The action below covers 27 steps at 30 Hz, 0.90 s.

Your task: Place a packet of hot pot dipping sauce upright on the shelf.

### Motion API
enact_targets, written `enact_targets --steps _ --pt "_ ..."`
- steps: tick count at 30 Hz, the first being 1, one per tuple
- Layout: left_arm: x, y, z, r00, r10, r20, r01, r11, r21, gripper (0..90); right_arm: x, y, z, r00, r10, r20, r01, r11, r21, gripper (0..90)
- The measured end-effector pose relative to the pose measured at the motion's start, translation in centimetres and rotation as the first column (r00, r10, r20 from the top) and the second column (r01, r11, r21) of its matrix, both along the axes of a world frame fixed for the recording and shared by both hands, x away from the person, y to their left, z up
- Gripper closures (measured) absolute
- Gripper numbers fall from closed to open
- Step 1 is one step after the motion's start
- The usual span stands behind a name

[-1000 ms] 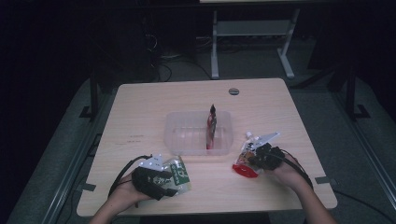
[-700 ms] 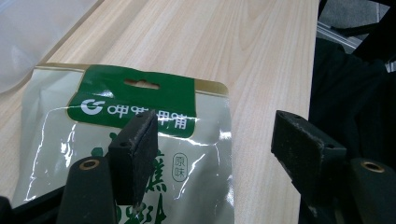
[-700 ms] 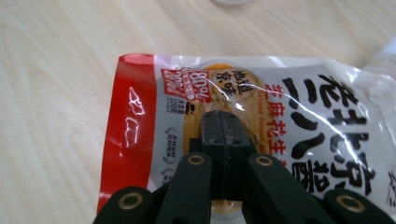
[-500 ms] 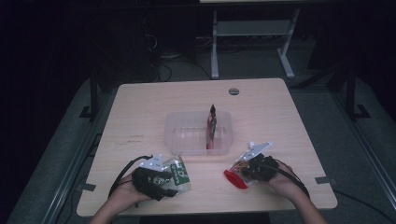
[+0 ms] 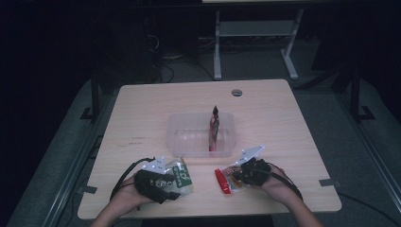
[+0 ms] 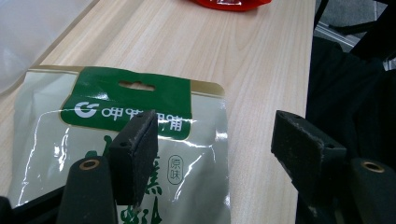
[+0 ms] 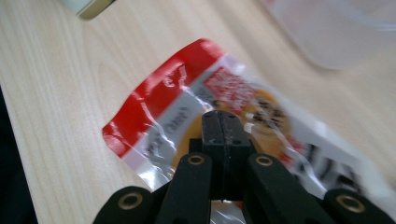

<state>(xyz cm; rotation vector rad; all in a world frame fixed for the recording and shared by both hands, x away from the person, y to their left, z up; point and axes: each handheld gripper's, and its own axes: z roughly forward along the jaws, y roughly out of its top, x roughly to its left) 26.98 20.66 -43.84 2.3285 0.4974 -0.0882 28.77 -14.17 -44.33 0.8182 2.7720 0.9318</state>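
A green and clear snack pouch point(image 5: 183, 175) point(image 6: 135, 98) lies flat near the table's front left. My left gripper point(image 5: 172, 184) point(image 6: 215, 135) hovers over its right edge with jaws wide apart; one pad is above the pouch, the other above bare wood. A red and clear snack pouch point(image 5: 221, 180) point(image 7: 159, 98) sits at the front, right of centre. My right gripper point(image 5: 235, 177) point(image 7: 223, 123) is shut on it, pads pressed together over the film, and the pouch spreads out past the tips. The red pouch's edge point(image 6: 229, 3) also shows far off in the left gripper view.
A clear plastic tub point(image 5: 189, 139) point(image 7: 341, 32) stands mid-table with a red packet point(image 5: 214, 127) upright inside it. A round cable hole point(image 5: 236, 92) is at the table's back. The wooden table's point(image 5: 142, 113) front edge is close to both hands.
My right gripper has slid left along the table's front, bringing the red pouch with it. The left gripper and the green pouch have stayed put.
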Motion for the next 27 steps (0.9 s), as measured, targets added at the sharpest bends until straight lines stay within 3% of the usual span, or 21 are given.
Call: enact_targets --steps 4,7,13,19,27 --pt "0.0 0.0 0.0 1.0 -0.003 0.002 0.003 1.0 -0.001 31.5 0.5 -3.0 1.1 0.9957 -0.085 0.037 0.083 0.996 0.042 90.0" --pt "0.0 -0.1 0.0 1.0 -0.009 0.003 0.009 0.9999 0.006 31.5 0.8 -5.5 1.5 0.9859 -0.162 0.043 0.159 0.986 0.052 90.0" --pt "0.0 -0.2 -0.1 1.0 -0.008 -0.002 0.008 0.9999 0.007 31.5 1.9 -9.4 0.5 0.9622 -0.272 -0.004 0.272 0.961 0.05 90.0" --pt "0.0 -0.1 -0.2 0.9999 -0.008 -0.007 0.009 0.9999 0.008 31.5 2.5 -9.7 -0.6 0.9586 -0.279 -0.056 0.281 0.96 0.016 90.0" --pt "0.0 -0.2 -0.3 0.9999 -0.013 -0.009 0.014 0.9998 0.016 31.5 2.5 -9.2 -0.9 0.9614 -0.266 -0.07 0.267 0.964 0.007 90.0"
